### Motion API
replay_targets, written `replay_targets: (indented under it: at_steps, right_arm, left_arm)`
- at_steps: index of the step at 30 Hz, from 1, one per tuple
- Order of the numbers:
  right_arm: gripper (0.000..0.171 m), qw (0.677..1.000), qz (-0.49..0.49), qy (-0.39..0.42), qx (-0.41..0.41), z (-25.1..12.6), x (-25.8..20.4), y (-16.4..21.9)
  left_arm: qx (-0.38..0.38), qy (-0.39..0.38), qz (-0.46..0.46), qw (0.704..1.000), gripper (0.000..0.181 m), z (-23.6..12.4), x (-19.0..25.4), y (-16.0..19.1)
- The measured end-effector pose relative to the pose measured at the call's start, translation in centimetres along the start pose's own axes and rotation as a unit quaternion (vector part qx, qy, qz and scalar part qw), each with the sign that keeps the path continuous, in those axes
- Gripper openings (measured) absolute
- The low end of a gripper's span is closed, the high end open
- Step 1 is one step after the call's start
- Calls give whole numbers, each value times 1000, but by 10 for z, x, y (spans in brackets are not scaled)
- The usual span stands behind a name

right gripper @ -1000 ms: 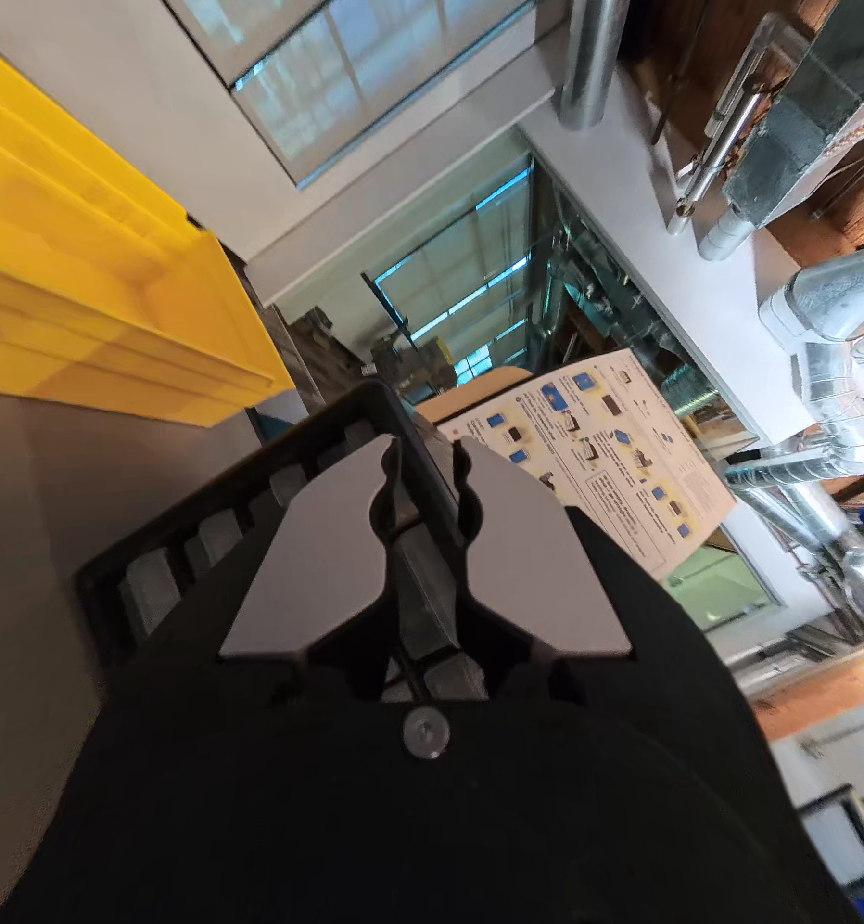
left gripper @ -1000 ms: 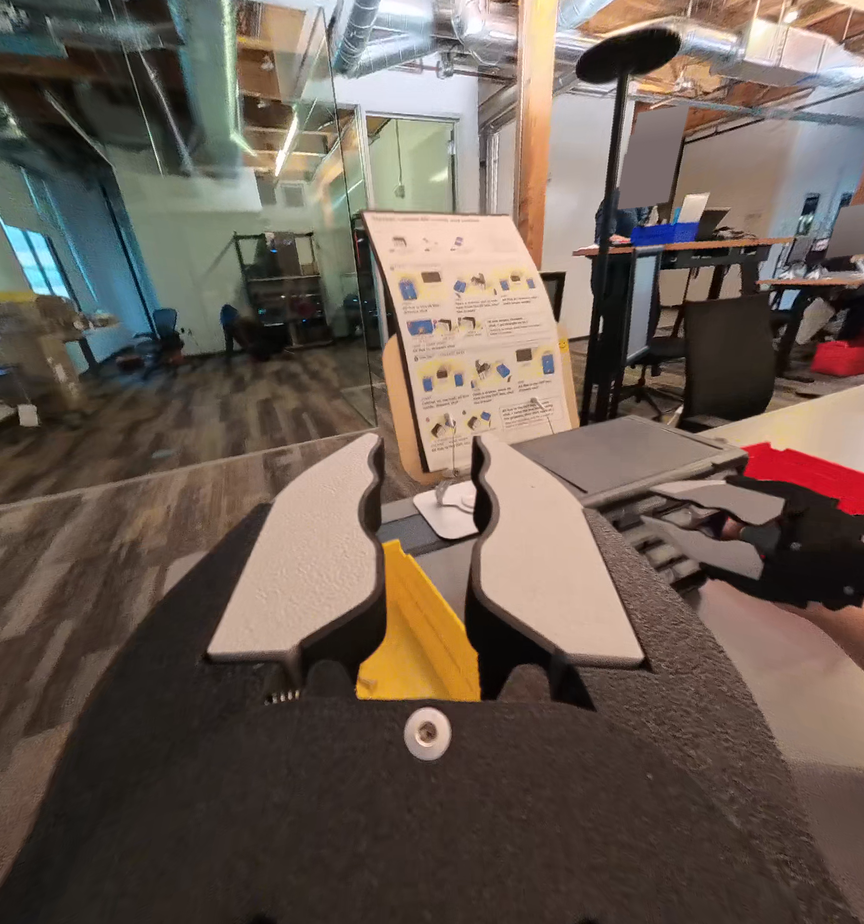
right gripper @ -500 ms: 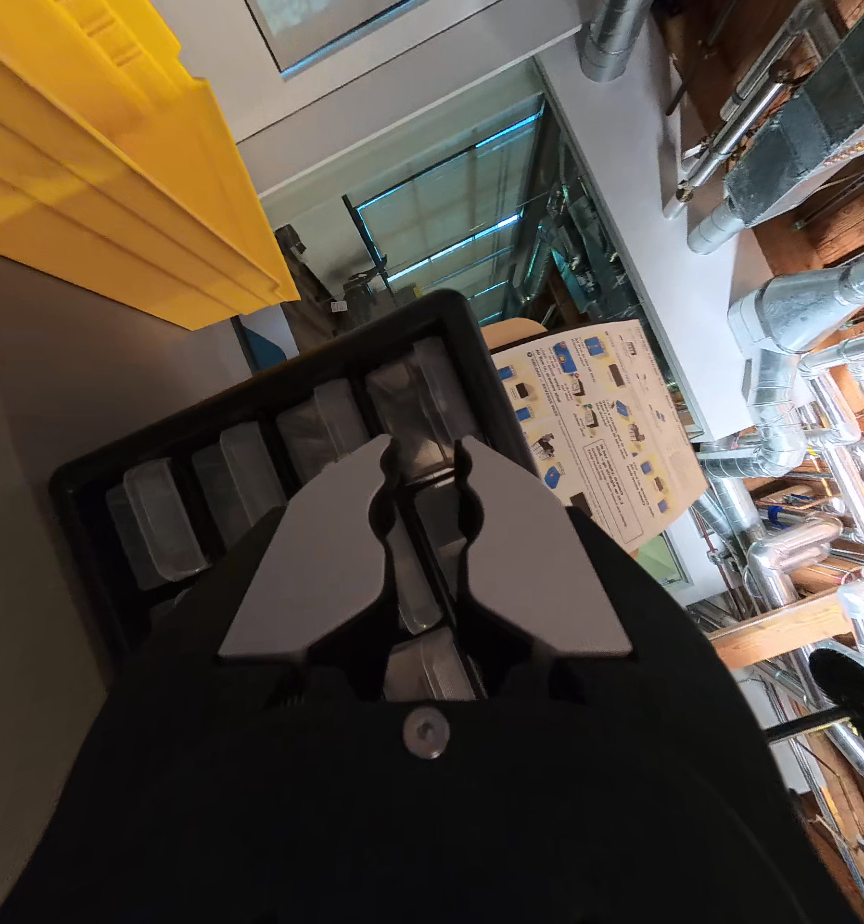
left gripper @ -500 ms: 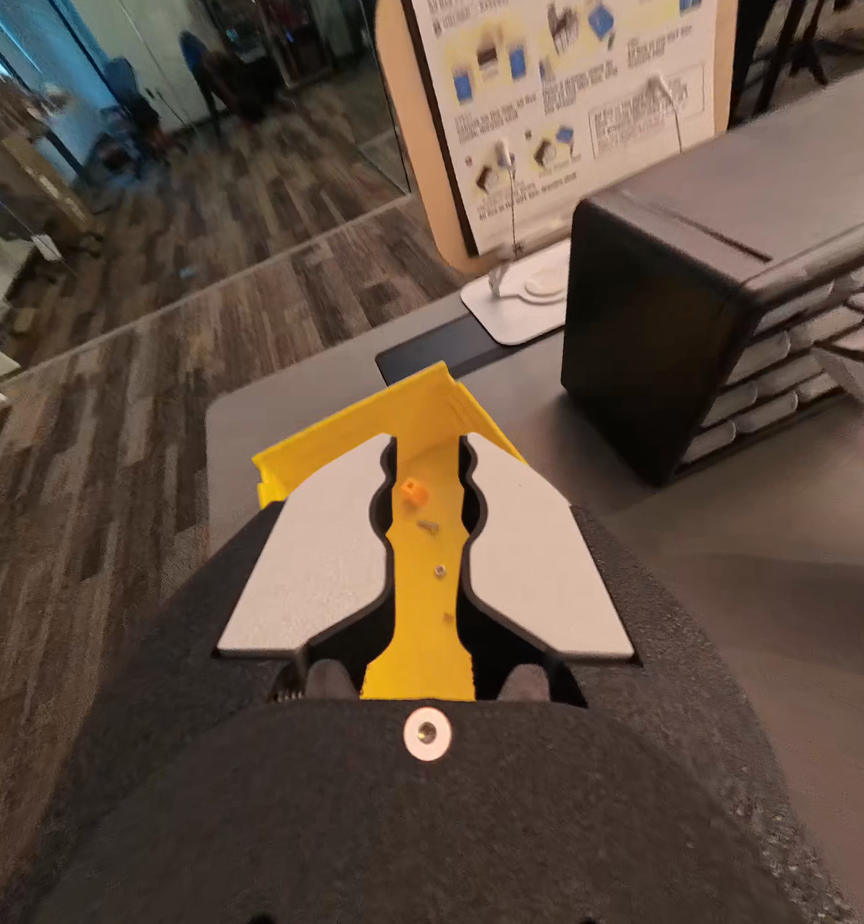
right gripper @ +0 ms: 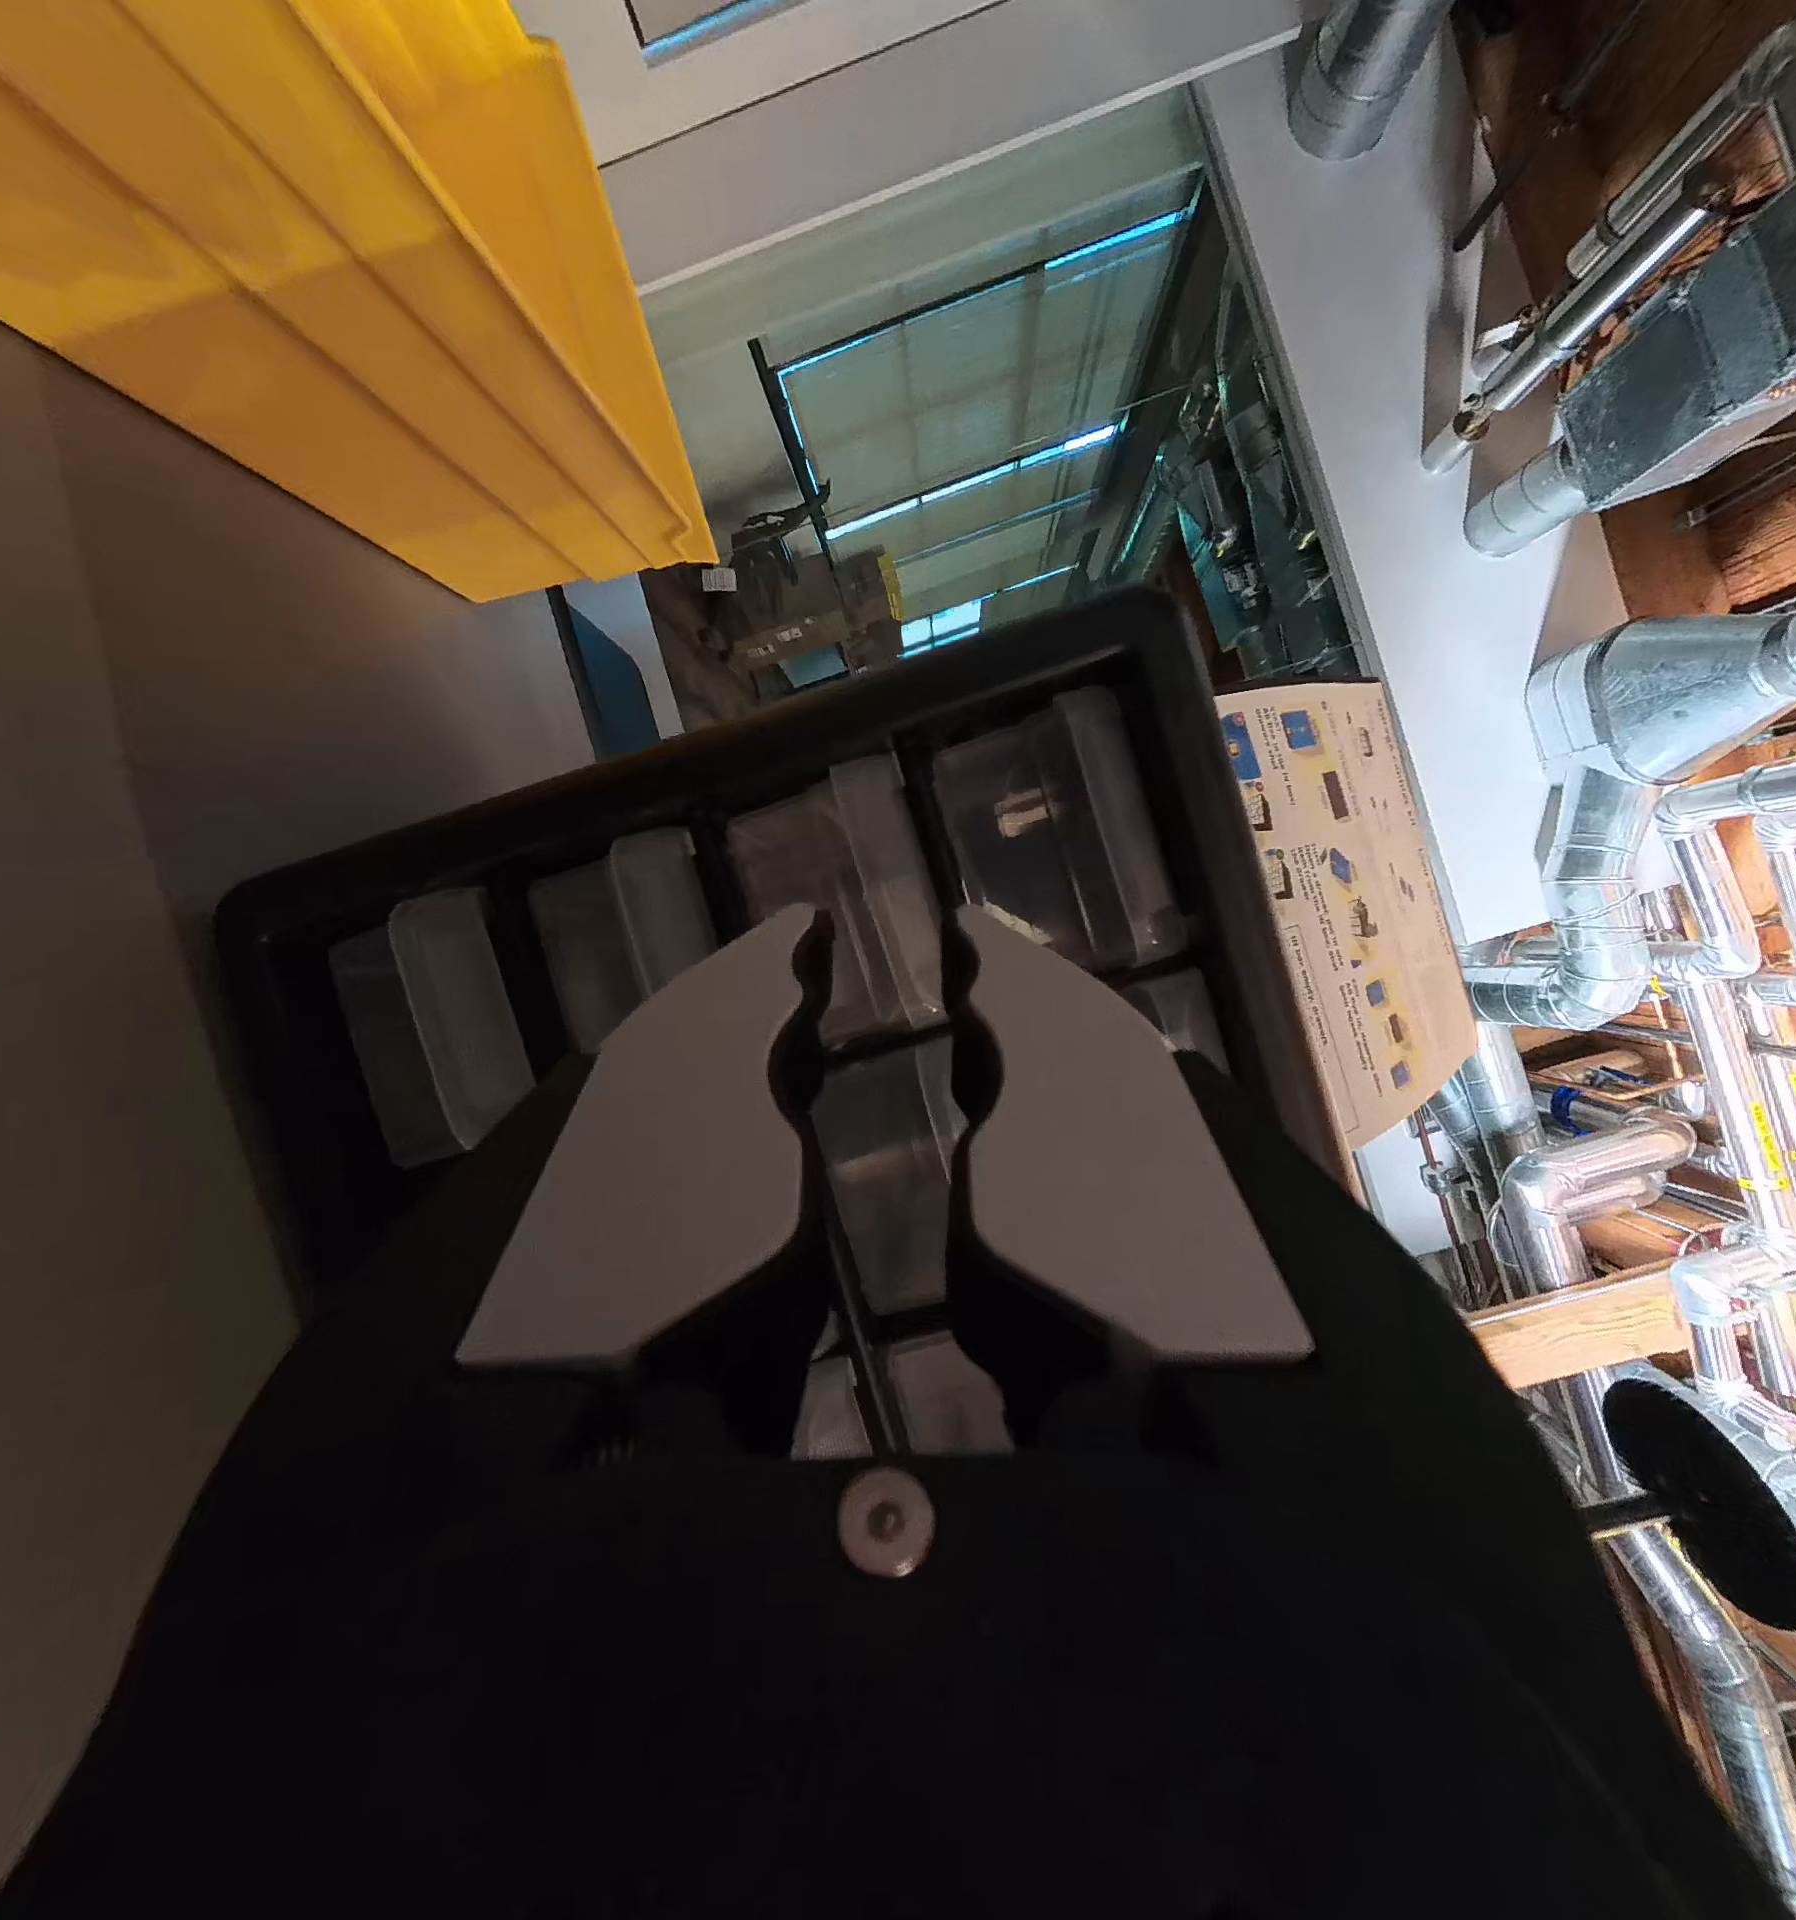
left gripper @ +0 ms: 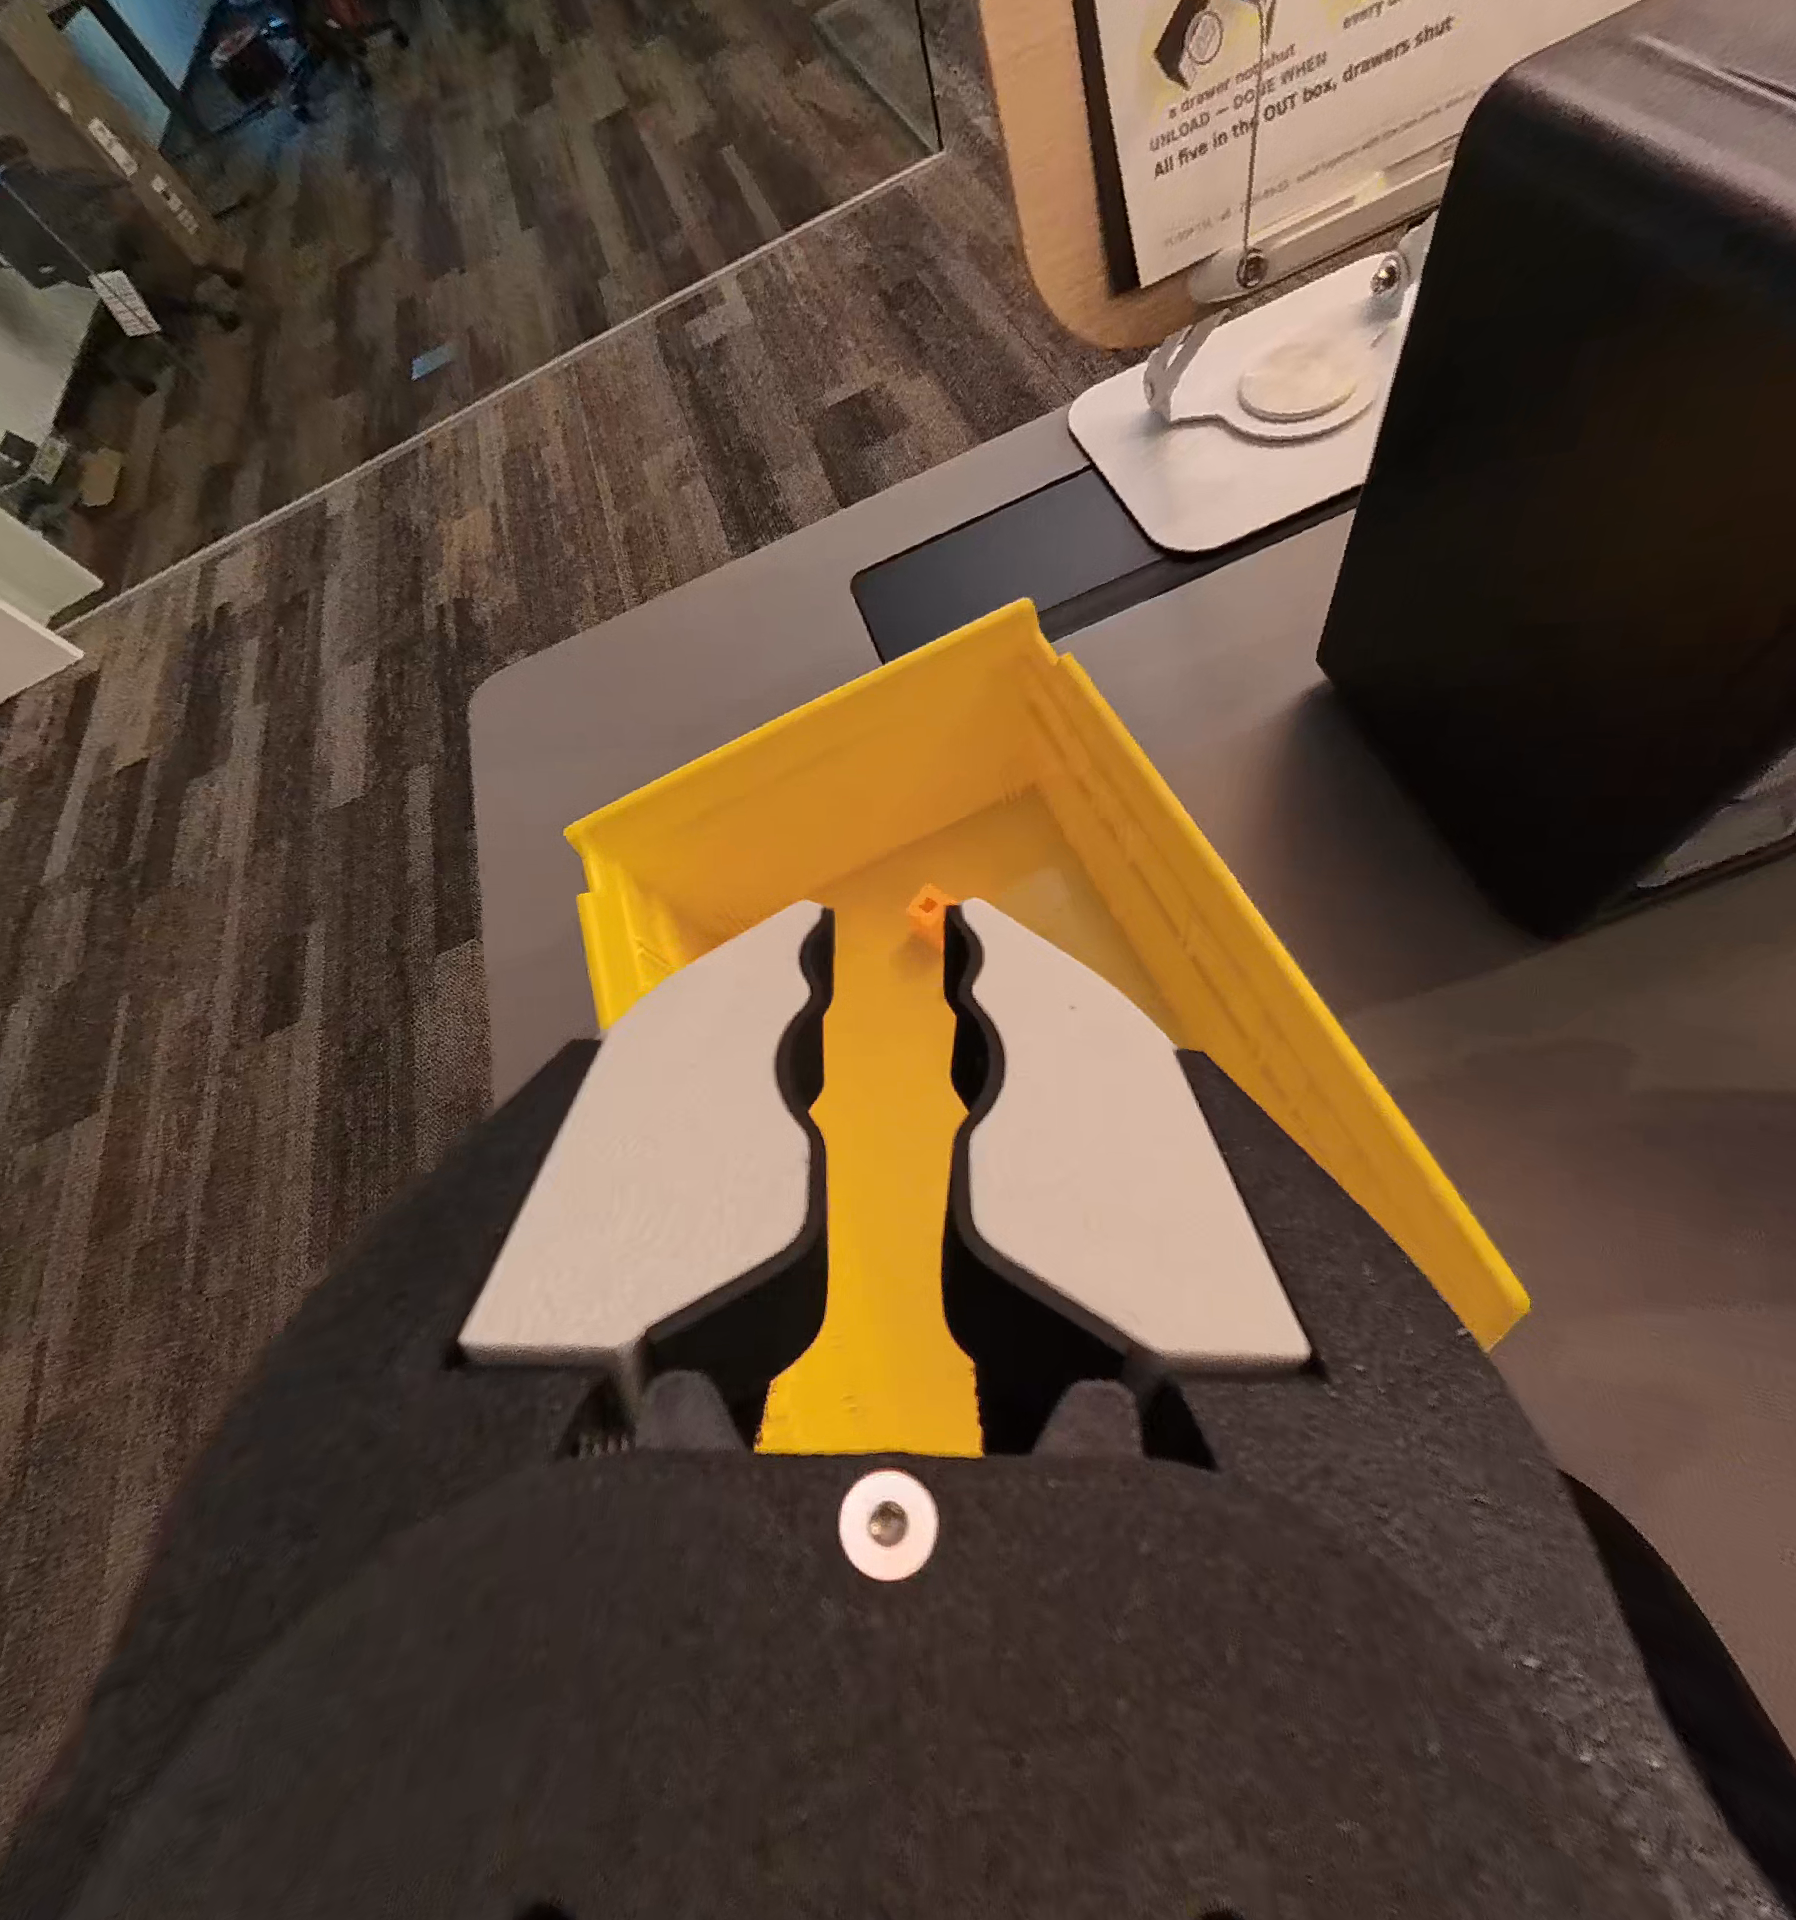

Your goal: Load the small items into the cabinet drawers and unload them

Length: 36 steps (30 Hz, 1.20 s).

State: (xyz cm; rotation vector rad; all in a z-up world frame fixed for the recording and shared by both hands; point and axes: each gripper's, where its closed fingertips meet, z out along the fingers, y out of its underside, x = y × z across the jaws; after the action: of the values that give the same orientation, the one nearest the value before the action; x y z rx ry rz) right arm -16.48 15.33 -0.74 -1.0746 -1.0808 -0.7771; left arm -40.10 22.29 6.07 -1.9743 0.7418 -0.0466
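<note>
My left tool (left gripper: 889, 914) parted, empty, over yellow bin (left gripper: 1133, 894) near orange cube (left gripper: 925, 912), right tool (right gripper: 889, 925) parted, empty, facing cabinet drawers (right gripper: 873, 883)

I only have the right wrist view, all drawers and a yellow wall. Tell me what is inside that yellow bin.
Observer: The left view looks into the bin: a small orange cube sits on its floor.
Operator: Report where the left gripper is.
Observer: The left gripper is above the bin floor, jaws open with nothing between them, the cube just off the right fingertip.
Operator: Say what stands behind the cabinet.
Observer: A white stand holding an instruction board stands behind the cabinet.
</note>
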Motion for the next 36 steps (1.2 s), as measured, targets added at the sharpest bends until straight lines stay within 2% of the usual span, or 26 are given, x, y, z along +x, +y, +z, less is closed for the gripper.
replay_targets:
  at_steps: [4, 7, 11, 14, 19, 23, 30, 33, 36]
  right_arm:
    - [21, 1000, -17, 9, -2, 5, 1, 2]
    - [21, 1000, -28, 10, -6, 10, -2, 3]
    - [20, 999, -47, 23, -10, 14, -4, 5]
    - [15, 998, -51, 35, -10, 14, 0, 6]
    - [11, 998, -54, 41, -12, 15, 2, 7]
    - [11, 997, -55, 45, -12, 15, 2, 6]
    - [10, 998, -54, 40, -13, 15, 2, 6]
    - [10, 998, -53, 38, -14, 15, 2, 6]
    - [10, 998, -52, 37, -15, 15, 2, 6]
  left_arm:
    - [-6, 63, -13, 998, 12, 6, 17, 3]
    - [-19, 62, -22, 998, 14, 10, 14, 9]
    - [-76, 50, -17, 996, 19, 22, 8, 30]
    - [-97, 50, -19, 994, 19, 35, 7, 38]
    - [-118, 118, -42, 985, 12, 62, 25, 49]
    - [-132, 159, -79, 975, 15, 86, 33, 58]
    - [-204, 139, -76, 966, 22, 115, 28, 91]
    - [-184, 110, -56, 975, 24, 134, 22, 88]
    - [-167, 96, -17, 981, 36, 157, 23, 89]
